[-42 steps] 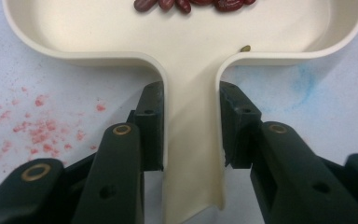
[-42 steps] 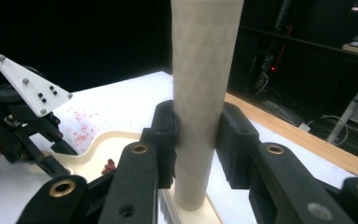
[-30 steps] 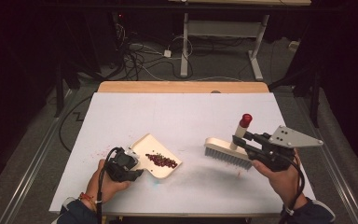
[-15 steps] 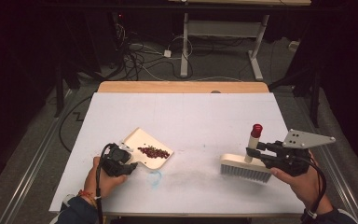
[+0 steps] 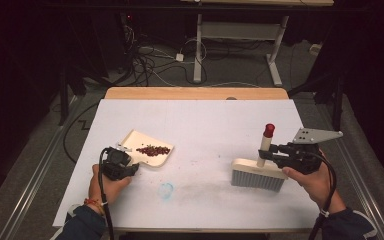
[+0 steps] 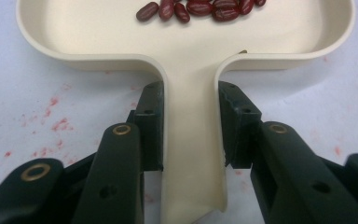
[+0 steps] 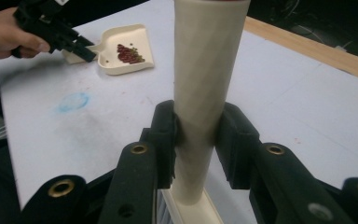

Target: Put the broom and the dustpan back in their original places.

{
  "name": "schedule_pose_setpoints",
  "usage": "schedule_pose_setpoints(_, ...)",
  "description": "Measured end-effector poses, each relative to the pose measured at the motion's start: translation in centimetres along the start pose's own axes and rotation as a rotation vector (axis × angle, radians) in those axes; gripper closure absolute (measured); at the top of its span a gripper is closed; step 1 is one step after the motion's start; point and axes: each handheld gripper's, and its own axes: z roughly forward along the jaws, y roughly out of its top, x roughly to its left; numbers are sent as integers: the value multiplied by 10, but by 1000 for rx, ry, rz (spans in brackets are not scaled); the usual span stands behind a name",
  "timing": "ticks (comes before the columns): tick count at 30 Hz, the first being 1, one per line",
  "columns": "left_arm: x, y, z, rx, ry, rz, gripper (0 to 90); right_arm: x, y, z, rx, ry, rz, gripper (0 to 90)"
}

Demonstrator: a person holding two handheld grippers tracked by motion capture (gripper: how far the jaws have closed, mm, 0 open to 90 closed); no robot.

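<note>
High view: left gripper [image 5: 125, 161] clamps dustpan [image 5: 147, 148] handle near table [image 5: 200, 120] left edge, beans [image 5: 153, 150] inside; right gripper [image 5: 275, 150] clamps brush [image 5: 258, 172] handle near right edge; white cover, blue smudge [image 5: 166, 190]; dark room, cables behind.
Left gripper view: jaws pinch handle; keep pan level.
Right gripper view: jaws pinch upright handle; set brush down gently.

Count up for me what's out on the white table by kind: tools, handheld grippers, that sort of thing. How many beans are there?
Dustpans: 1, cream dustpan
Brushes: 1, cream brush with a red-tipped handle
Handheld grippers: 2, left gripper and right gripper
Bean piles: 1, red beans in the dustpan; too clustered to count singly
Total: 5
</note>
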Motion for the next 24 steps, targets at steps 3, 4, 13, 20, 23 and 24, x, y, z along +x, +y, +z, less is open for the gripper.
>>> schedule_pose_setpoints(3, -2, 1, 2, -17, 15, -24, 638, -5, 1, 8, -10, -17, 21, 697)
schedule_pose_setpoints(4, -2, 2, 3, -19, 10, -42, 636, -6, 1, 11, -11, -18, 25, 697)
schedule_pose_setpoints(13, -11, 0, 3, -43, -66, -117, 442, -24, 6, 32, 8, -97, 89, 664)
schedule_pose_setpoints(20, -27, -13, -8, -62, -128, -57, 382, -44, 4, 57, 42, -156, 145, 641)
schedule_pose_setpoints(23, -28, -18, -11, -77, -102, -2, 352, -50, 3, 67, 57, -178, 158, 632)
schedule_pose_setpoints(24, -29, -20, -13, -104, -80, 24, 344, -51, 4, 70, 67, -191, 157, 626)
